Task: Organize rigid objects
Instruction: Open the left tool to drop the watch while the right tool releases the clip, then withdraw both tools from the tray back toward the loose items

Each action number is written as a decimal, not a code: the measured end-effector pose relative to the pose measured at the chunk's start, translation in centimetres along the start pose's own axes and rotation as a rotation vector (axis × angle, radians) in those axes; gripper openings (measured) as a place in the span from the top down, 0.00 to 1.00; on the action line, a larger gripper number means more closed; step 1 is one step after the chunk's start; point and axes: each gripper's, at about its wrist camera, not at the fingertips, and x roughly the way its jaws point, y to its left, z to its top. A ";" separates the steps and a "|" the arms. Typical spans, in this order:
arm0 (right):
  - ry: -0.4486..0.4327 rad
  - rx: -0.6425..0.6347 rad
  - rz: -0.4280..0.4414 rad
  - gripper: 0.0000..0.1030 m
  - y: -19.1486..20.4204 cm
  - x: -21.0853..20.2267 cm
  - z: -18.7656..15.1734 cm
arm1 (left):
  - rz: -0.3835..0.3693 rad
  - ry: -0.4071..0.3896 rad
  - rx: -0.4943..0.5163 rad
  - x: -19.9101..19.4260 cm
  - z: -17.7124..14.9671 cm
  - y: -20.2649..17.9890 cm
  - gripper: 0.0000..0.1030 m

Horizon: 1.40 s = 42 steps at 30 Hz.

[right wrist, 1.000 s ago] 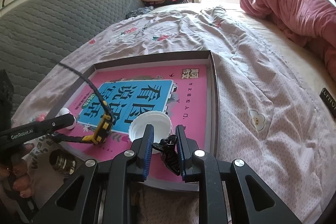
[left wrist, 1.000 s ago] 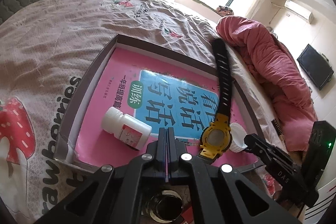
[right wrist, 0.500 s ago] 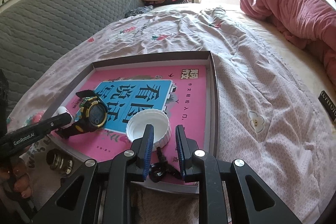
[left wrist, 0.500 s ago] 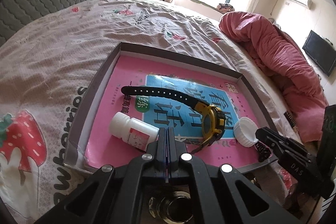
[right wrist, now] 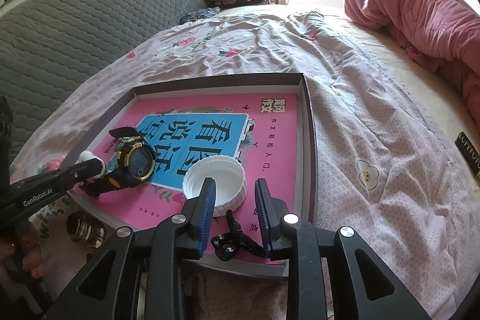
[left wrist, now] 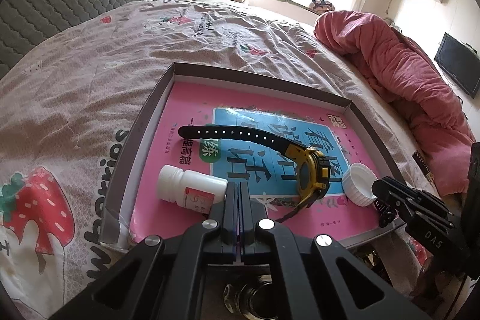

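Right gripper: ribbed blue jaws just opening, apart, a glossy black clip lying loose between them on the tray. Left gripper: jaws together, empty. In the tray: ridged white cap, yellow-black digital watch, white pill bottle, pink book. The left gripper's arm reads "GenRobot.AI".

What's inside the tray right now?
In the tray lies a pink book; on it rest a watch, a white bottle, a cap and a black clip. Anything under the book is covered.
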 end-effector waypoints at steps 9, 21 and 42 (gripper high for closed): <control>0.001 -0.024 -0.008 0.67 0.5 -0.1 0.0 | 0.005 -0.001 0.017 -0.1 -0.1 -0.5 0.99; -0.010 -0.035 -0.022 0.61 0.7 -0.4 -0.1 | -0.020 0.002 0.021 -0.4 -0.3 -0.7 0.83; -0.026 -0.055 -0.042 0.44 1.0 -0.6 -0.2 | -0.057 -0.043 0.022 -2.2 0.0 -0.3 0.58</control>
